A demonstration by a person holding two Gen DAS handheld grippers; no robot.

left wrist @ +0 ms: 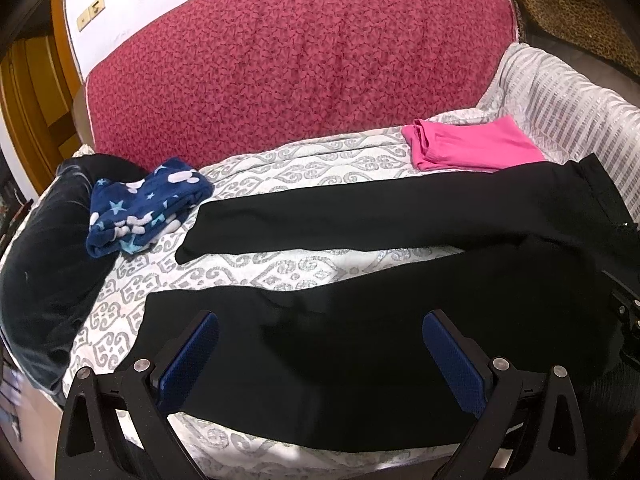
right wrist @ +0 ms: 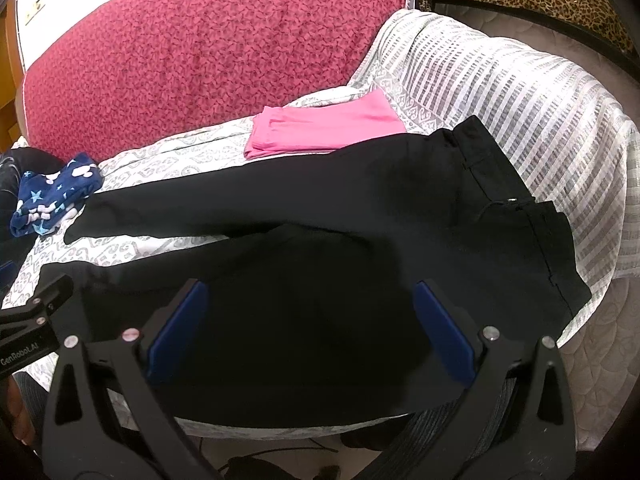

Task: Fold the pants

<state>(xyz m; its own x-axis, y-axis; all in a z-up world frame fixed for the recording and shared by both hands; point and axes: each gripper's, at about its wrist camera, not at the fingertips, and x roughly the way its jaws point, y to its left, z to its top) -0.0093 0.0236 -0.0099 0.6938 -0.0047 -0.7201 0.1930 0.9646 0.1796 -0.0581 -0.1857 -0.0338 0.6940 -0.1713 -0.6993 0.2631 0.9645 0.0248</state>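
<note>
On the bed (left wrist: 280, 264), patterned grey-white cover, black pants (left wrist: 400, 216) lie spread flat w/ both legs apart in a V: waistband toward the right end, hems toward the left. Far leg runs just beside a folded pink garment (left wrist: 472, 148); its hem ends near a blue star-print fleece bundle (left wrist: 140, 208). Red patterned backrest (left wrist: 296, 64) behind. My left tongs (left wrist: 320, 356) hover over the near leg, blue pads (left wrist: 188, 356) wide apart, nothing between them. Right tongs (right wrist: 312, 328) hang over the seat/thigh area, also spread wide, empty; can't tell if either touches the cloth. Progress, my read: zero folds made, pants only laid out. Pink piece looks done already, though that's a guess. Left to do: bring one leg over the other, then fold lengthwise hem-to-waist, maybe twice. Next move prob. needs a pinch on the near leg edge w/ both tongs. Fabric is dark, edges hard to read against shadow, esp. under the pads.
</note>
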